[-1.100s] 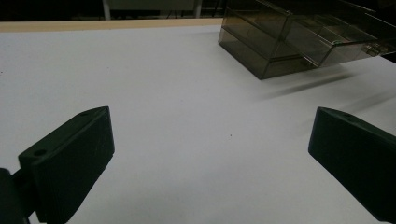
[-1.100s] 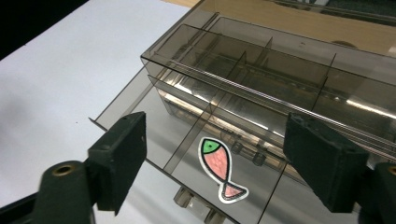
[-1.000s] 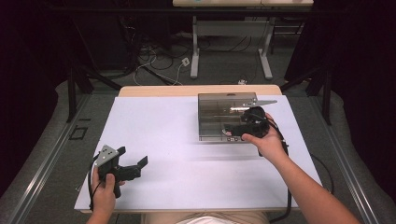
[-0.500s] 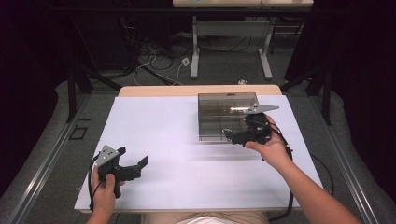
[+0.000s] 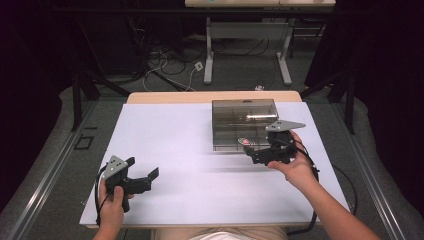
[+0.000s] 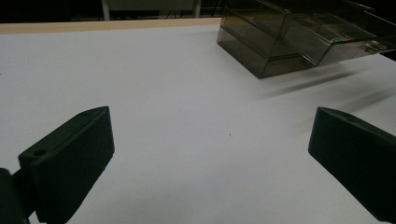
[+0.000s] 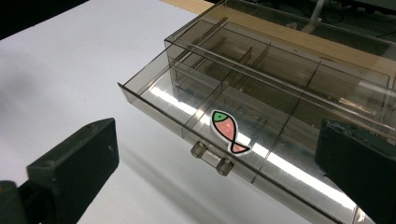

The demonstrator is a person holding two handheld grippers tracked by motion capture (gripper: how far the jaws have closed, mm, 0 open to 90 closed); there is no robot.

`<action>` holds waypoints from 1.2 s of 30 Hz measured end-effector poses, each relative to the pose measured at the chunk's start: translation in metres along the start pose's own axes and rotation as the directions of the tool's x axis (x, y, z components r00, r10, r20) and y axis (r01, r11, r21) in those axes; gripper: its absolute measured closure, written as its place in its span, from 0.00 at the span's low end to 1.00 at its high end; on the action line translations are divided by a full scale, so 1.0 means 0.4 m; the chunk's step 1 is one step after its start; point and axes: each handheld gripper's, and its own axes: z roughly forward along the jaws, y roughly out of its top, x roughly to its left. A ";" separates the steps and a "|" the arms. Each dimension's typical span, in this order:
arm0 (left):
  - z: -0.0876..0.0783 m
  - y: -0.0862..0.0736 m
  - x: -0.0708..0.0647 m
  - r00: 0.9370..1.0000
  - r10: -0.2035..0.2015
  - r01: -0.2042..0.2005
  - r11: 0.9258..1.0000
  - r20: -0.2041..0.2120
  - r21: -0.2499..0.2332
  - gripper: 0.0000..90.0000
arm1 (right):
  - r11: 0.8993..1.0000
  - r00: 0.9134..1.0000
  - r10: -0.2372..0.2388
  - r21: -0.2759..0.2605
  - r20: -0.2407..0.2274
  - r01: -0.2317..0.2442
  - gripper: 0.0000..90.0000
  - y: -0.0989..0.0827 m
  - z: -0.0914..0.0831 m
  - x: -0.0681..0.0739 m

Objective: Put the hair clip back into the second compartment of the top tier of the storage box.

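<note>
Two black grippers are in your hands over a white table top [image 5: 180,145]. Your right gripper [image 5: 250,152] hovers just in front of a smoky clear plastic drawer box [image 5: 243,112], which sits on the far right part of the white surface. Its jaws have just been opening and now stand wide apart with nothing between them. In the right gripper view, the box's drawer [image 7: 243,126] is pulled partly out toward you, showing several divided compartments. A fish sticker [image 7: 228,131], pink with a green head, lies on the drawer's front middle section, just behind a small clear two-post handle [image 7: 211,157]. Your left gripper [image 5: 147,178] rests near the front left corner of the table, well apart from the box, jaws spread open and holding nothing.
</note>
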 end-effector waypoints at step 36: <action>-0.001 0.000 -0.001 1.000 0.003 -0.003 1.000 -0.003 -0.002 0.01 | 0.995 0.996 0.074 -0.066 0.040 -0.072 0.00 -0.142 -0.089 -0.017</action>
